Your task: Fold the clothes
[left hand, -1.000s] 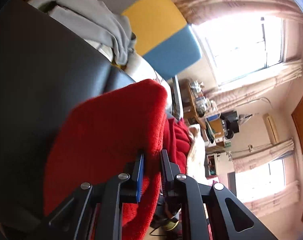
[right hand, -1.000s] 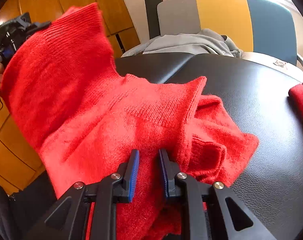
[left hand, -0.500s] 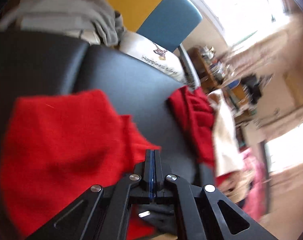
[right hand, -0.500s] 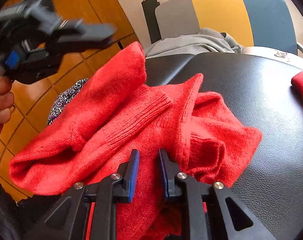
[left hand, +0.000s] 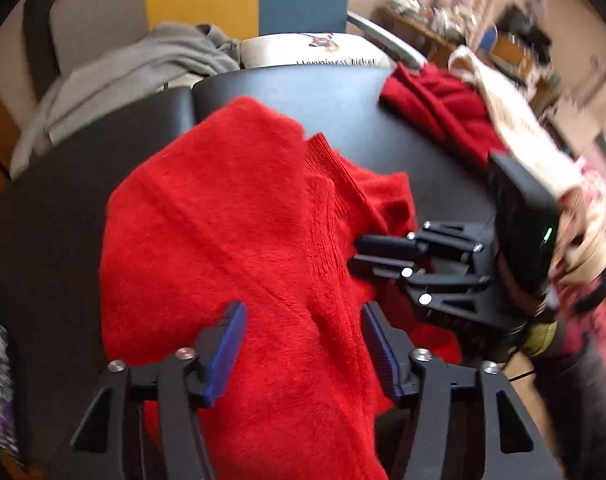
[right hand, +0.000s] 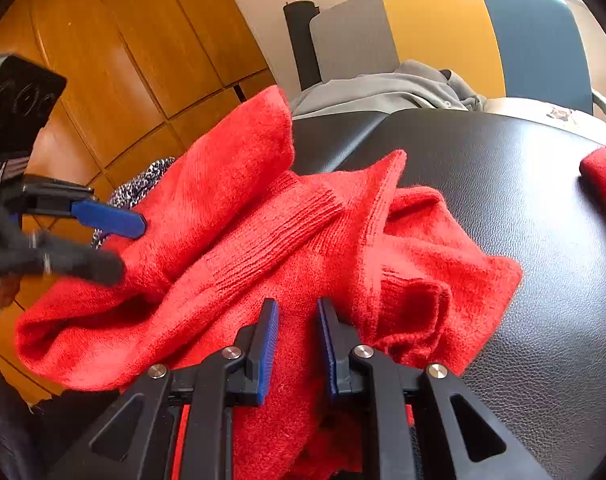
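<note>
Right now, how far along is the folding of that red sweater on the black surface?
Early. Done: one side of the red sweater is laid over onto the black surface. In hand: the right tongs pinch its near edge, while the left tongs are opening above the fabric, pads off it. Left: it lies bunched, a ribbed cuff across the middle, so smoothing and the remaining folds are not yet done.

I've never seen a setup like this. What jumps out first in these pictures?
The bright red sweater grabs the eye, heaped in loose folds on a black leather surface. The right tool has its blue-padded fingers closed on the cloth at the near edge, while the left tool hangs above the sweater with its jaws opening and gripping nothing. Behind, a grey garment lies against a grey, yellow and blue chair back.
</note>
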`<state>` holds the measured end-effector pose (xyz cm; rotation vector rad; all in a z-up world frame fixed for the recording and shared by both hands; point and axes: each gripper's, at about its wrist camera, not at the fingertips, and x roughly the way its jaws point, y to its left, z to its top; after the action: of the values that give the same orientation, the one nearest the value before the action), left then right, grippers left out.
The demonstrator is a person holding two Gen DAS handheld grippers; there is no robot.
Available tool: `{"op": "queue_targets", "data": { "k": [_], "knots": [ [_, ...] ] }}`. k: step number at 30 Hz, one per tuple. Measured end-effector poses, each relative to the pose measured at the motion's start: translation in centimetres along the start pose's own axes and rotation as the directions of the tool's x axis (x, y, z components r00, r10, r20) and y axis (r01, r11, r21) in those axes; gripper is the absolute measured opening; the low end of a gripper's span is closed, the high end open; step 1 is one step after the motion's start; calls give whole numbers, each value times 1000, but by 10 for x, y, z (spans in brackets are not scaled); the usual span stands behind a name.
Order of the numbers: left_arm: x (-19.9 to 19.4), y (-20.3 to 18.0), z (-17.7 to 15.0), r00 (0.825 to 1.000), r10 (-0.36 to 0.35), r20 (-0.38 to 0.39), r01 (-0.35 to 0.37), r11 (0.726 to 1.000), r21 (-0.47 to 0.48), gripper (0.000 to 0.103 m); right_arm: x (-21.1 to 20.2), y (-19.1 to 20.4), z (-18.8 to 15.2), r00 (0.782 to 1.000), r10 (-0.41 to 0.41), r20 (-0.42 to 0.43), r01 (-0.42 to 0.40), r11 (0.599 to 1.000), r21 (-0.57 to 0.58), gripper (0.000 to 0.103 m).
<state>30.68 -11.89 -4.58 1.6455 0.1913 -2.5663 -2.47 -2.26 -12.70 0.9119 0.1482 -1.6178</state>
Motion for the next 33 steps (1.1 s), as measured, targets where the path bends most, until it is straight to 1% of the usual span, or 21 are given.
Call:
{"op": "queue_targets", "data": {
  "k": [2, 5, 8, 12, 14, 15, 17, 18, 19, 20, 21, 23, 24, 26, 29, 30, 31, 32, 33],
  "knots": [
    [6, -13, -3, 999, 31, -11, -31, 998, 56, 72, -1, -2, 0, 1000, 11, 5, -11, 1000, 18, 19],
    [16, -30, -10, 996, 91, -21, -87, 987, 134, 80, -2, -3, 1, 1000, 15, 5, -15, 1000, 25, 19],
    [30, -38, -18, 987, 157, -36, -148, 971, 185, 82, -3, -1, 1, 1000, 9, 4, -9, 1000, 20, 19],
    [39, -38, -21, 986, 161, -46, -151, 973, 176, 84, -2, -1, 2, 1000, 6, 4, -6, 1000, 17, 19],
    [39, -29, -21, 991, 124, -57, -115, 983, 140, 82, -3, 0, 2, 1000, 6, 5, -6, 1000, 17, 19],
    [37, -21, -21, 993, 101, -62, -94, 990, 109, 78, -3, 0, 1, 1000, 6, 5, -6, 1000, 17, 19],
    [35, -1, -20, 996, 56, -73, -53, 998, 41, 47, -3, 0, 1, 1000, 5, 6, -5, 1000, 17, 19],
    [33, 8, -20, 996, 33, -77, -33, 999, 7, 41, -3, 0, 1, 1000, 5, 7, -5, 1000, 16, 19],
    [31, 22, -20, 996, -23, -82, 19, 999, -45, 32, -3, 0, 1, 1000, 5, 7, -5, 1000, 16, 19],
    [28, 36, -20, 992, -90, -83, 81, 991, -104, 29, -3, 0, 1, 1000, 6, 8, -6, 1000, 16, 19],
    [26, 48, -21, 987, -143, -75, 130, 980, -152, 27, -3, 0, 1, 1000, 8, 9, -8, 1000, 17, 19],
    [22, 68, -25, 971, -236, -47, 219, 946, -240, 17, -3, -1, 1, 1000, 11, 11, -11, 1000, 20, 19],
    [21, 78, -27, 959, -281, -30, 262, 923, -283, 14, -3, -1, 1, 1000, 13, 11, -13, 1000, 21, 19],
    [18, 97, -34, 915, -402, 40, 386, 840, -382, 9, -2, -2, 2, 1000, 14, 11, -14, 1000, 21, 19],
    [18, 108, -46, 859, -500, 112, 491, 741, -458, 8, -2, -2, 3, 1000, 13, 10, -13, 1000, 21, 19],
    [20, 110, -48, 858, -500, 119, 493, 734, -467, 7, -2, -2, 4, 1000, 11, 10, -11, 1000, 20, 19],
    [22, 111, -50, 862, -492, 120, 486, 735, -473, 7, -1, -2, 4, 1000, 10, 10, -11, 1000, 20, 19],
    [22, 110, -49, 876, -470, 112, 464, 755, -464, 8, -1, -2, 4, 1000, 9, 10, -10, 1000, 19, 19],
    [20, 102, -48, 896, -434, 91, 429, 795, -429, 8, -1, -3, 4, 1000, 9, 11, -9, 1000, 18, 19]
  ]
}}
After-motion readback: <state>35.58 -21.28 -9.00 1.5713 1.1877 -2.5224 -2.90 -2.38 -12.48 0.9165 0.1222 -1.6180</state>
